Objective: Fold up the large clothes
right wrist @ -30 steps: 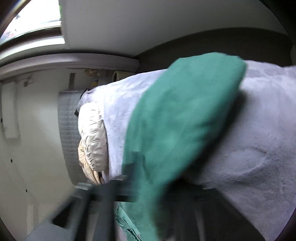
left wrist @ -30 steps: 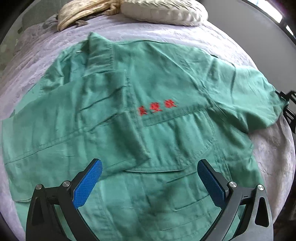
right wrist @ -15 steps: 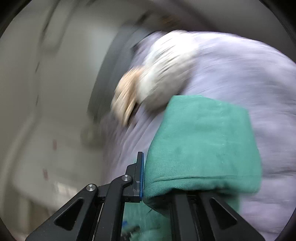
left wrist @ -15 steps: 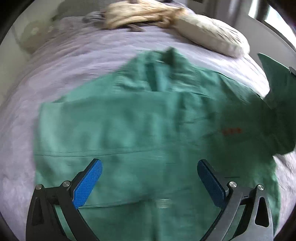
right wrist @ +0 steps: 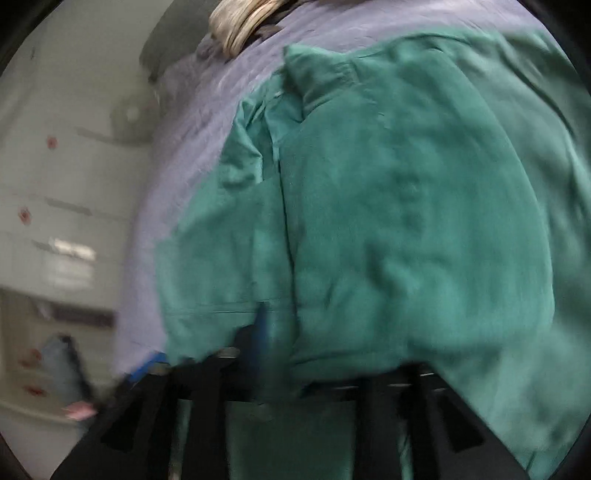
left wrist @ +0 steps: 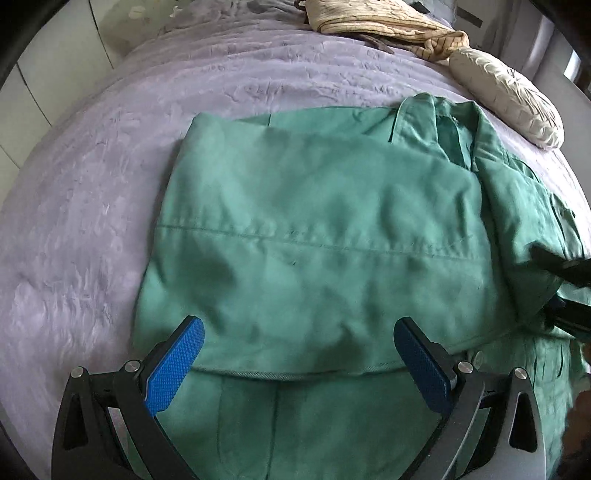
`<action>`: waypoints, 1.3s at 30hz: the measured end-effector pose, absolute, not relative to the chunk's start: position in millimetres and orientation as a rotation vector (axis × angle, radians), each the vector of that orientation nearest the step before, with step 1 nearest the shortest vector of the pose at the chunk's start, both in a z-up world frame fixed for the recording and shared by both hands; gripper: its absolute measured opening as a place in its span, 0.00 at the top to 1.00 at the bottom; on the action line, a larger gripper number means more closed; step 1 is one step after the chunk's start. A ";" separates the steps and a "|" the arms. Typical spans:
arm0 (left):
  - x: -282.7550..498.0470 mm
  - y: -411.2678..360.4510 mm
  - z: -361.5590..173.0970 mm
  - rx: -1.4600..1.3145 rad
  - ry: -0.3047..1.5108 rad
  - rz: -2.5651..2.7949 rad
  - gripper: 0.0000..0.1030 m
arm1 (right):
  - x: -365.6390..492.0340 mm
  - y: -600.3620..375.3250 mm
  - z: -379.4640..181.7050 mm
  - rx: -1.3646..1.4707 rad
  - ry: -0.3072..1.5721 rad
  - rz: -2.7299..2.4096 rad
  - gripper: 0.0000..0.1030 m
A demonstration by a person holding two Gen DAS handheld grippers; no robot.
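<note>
Blue-padded fingers (left wrist: 173,369) of the left gripper (left wrist: 295,365) stand wide apart at the bottom of the left wrist view, with nothing between them; they hover over the near part of a green work shirt (left wrist: 314,236). That shirt lies across the middle of the frame on a lavender bedspread (left wrist: 92,221), its upper layer folded over so that a plain panel with a stitched seam running from left to right faces up. The shirt's collar (left wrist: 436,122) sits toward the upper right of the frame, and a hem edge crosses just above the fingers. At the top of the frame lie a crumpled tan cloth (left wrist: 388,26) and, to its right, a cream quilted pillow (left wrist: 509,96). At the right edge of the same view the dark frame of the right gripper (left wrist: 565,291) pokes in over the shirt's side. In the right wrist view, which is blurred, that gripper's (right wrist: 332,369) jaws are opening along the bottom of the frame; a fold of the shirt (right wrist: 406,221) drapes over the right-hand finger and fills the space between the two, while the blue pad on the left finger (right wrist: 262,325) stands free of the cloth. Whether the hidden finger touches the fabric cannot be told. The green cloth fills the centre and right of this frame, the bedspread (right wrist: 207,122) runs as a band up the left of it, and pale cabinet fronts (right wrist: 55,221) blur at the far left.
</note>
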State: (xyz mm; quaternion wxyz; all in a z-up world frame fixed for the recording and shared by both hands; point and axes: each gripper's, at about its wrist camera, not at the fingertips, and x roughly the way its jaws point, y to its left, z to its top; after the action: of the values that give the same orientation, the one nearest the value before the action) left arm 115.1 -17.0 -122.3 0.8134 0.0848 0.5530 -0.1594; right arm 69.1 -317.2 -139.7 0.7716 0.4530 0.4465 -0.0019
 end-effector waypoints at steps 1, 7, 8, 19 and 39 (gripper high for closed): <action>114.1 -11.3 -122.0 0.173 1.181 -0.345 0.00 | 58.6 -318.1 -136.4 0.999 0.949 -0.028 0.27; 115.9 0.6 -116.3 0.143 1.174 -0.342 0.00 | 8.9 -346.3 -125.1 1.137 0.813 -0.272 0.40; 116.6 4.2 -115.4 0.139 1.174 -0.342 0.00 | 14.4 -351.9 -124.8 1.141 0.826 -0.291 0.74; 126.0 48.3 -116.2 0.127 1.186 -0.261 0.00 | 122.7 -184.2 -89.9 0.338 1.075 -0.001 0.76; 133.2 -57.3 -133.0 0.249 1.155 -0.393 0.00 | -4.7 -456.0 -90.9 0.797 0.895 -0.510 0.33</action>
State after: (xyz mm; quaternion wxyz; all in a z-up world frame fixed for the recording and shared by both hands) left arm 133.2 -57.3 -133.0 0.8124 0.1164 0.5409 -0.1840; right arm -4.7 -456.0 -90.9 0.7954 0.3709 0.4165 -0.2376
